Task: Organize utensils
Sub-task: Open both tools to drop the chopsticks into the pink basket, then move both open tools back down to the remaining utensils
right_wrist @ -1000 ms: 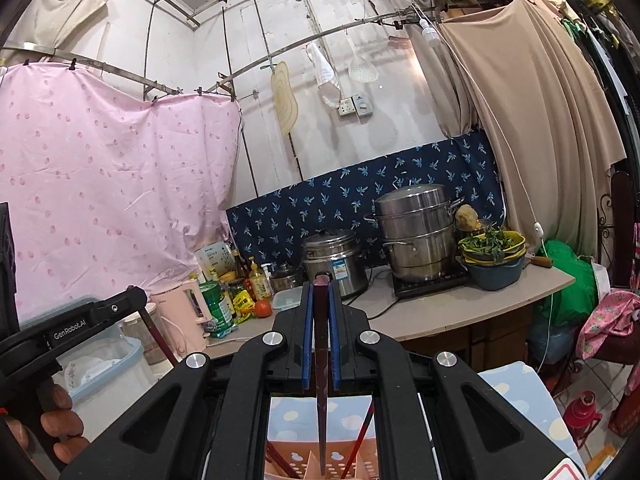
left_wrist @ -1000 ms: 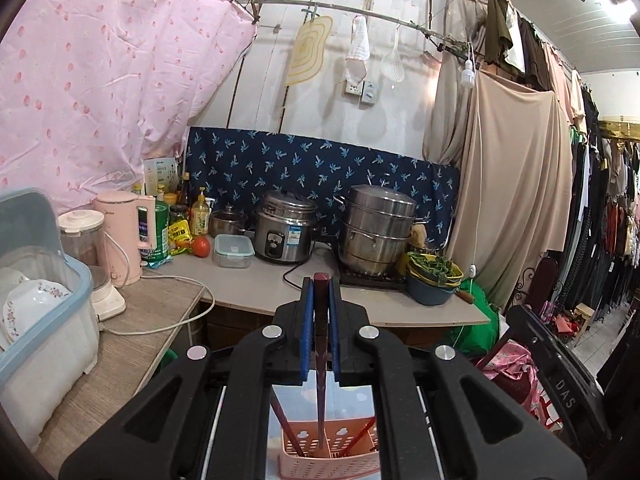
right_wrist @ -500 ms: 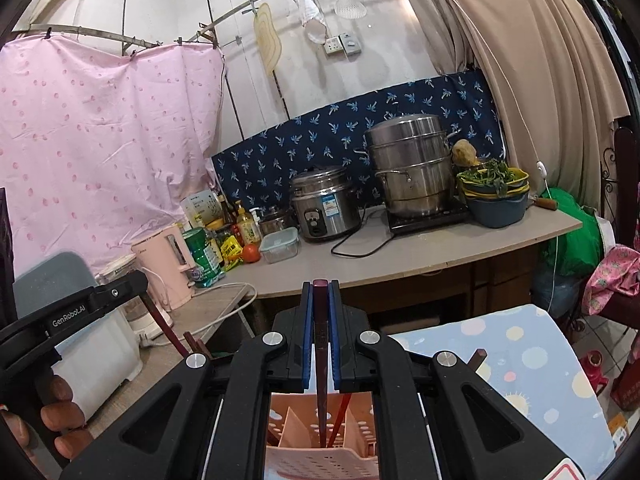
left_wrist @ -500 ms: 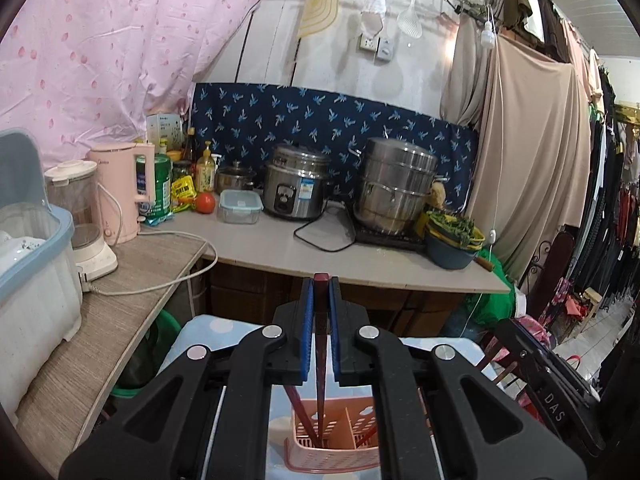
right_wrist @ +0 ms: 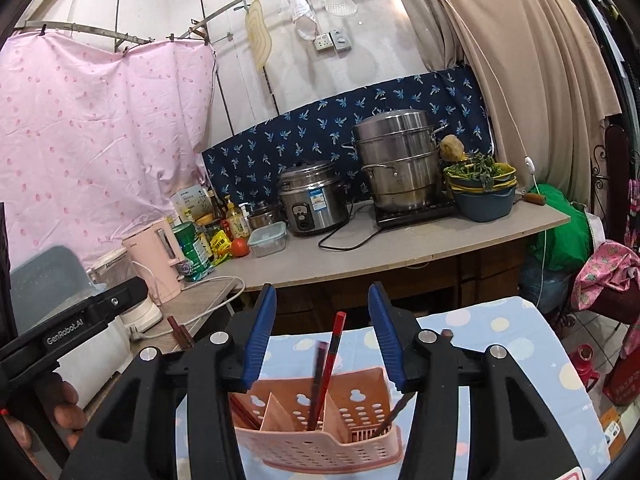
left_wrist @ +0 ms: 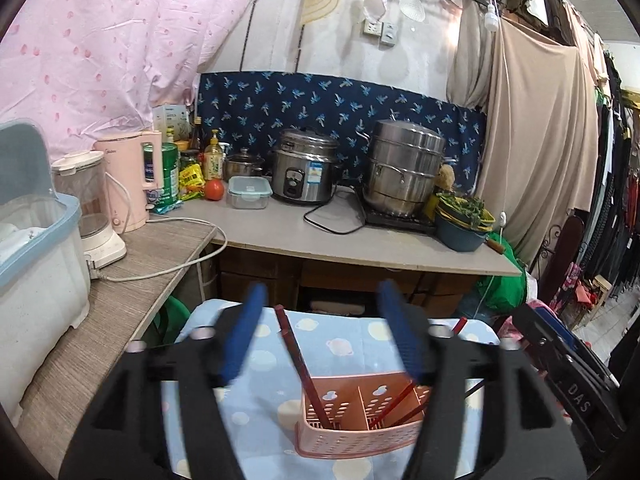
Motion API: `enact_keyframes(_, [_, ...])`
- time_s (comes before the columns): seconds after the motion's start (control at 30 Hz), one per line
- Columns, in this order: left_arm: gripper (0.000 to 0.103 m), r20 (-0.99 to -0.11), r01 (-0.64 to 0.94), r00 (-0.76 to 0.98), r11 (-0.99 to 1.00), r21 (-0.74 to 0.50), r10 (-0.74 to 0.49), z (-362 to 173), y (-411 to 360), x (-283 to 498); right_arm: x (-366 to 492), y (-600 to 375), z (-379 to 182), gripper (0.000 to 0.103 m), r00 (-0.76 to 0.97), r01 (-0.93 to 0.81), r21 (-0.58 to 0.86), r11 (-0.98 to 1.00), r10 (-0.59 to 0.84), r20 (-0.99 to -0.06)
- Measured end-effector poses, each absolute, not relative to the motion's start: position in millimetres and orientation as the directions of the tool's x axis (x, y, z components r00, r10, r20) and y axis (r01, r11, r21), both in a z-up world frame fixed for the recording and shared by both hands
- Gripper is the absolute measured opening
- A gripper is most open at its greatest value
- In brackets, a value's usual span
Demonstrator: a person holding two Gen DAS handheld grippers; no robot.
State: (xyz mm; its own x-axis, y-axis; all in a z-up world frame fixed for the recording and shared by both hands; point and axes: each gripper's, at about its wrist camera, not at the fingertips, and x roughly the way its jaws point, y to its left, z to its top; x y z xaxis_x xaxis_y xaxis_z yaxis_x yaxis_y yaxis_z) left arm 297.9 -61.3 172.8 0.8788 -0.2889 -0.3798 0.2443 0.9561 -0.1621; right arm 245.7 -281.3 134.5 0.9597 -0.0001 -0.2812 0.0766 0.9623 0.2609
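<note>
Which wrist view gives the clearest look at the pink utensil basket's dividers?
The right wrist view: the pink utensil basket sits centered, dividers and chopsticks visible. In the left wrist view, the basket is partly hidden by a finger.

"GenRobot.AI" is printed in white on the left gripper (right_wrist: 72, 330) body, left of the right fingers. "DAS" shows on the right gripper (left_wrist: 576, 394), right of the left fingers.
</note>
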Motion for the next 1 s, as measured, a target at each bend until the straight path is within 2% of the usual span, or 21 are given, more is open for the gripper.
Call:
enact_keyframes(0.37, [0.066, -0.408, 0.239, 0.878, 0.968, -0.08, -0.251, 179.5, -64.0, 271.7, 210.5, -271.6, 145.7, 0.06, 0.96, 0.053, 0.234, 0.971, 0.015, -0.278])
enact_keyframes(0.67, [0.067, -0.453, 0.258, 0.858, 0.966, -0.028, -0.243, 172.1, -56.3, 225.7, 154.3, -267.0, 141.6, 0.06, 0.947, 0.064, 0.225, 0.972, 0.012, -0.321])
enact_keyframes(0.77, [0.073, -0.478, 0.276, 0.842, 0.961, -0.014, -0.249, 162.4, -51.9, 204.9, 130.1, -265.5, 134.3, 0.06, 0.938, 0.072, 0.223, 0.972, 0.01, -0.346])
enact_keyframes(1.0, [0.073, -0.545, 0.298, 0.798, 0.954, -0.013, -0.257, 129.7, -38.8, 161.3, 72.8, -259.1, 103.1, 0.06, 0.908, 0.093, 0.208, 0.974, 0.003, -0.42])
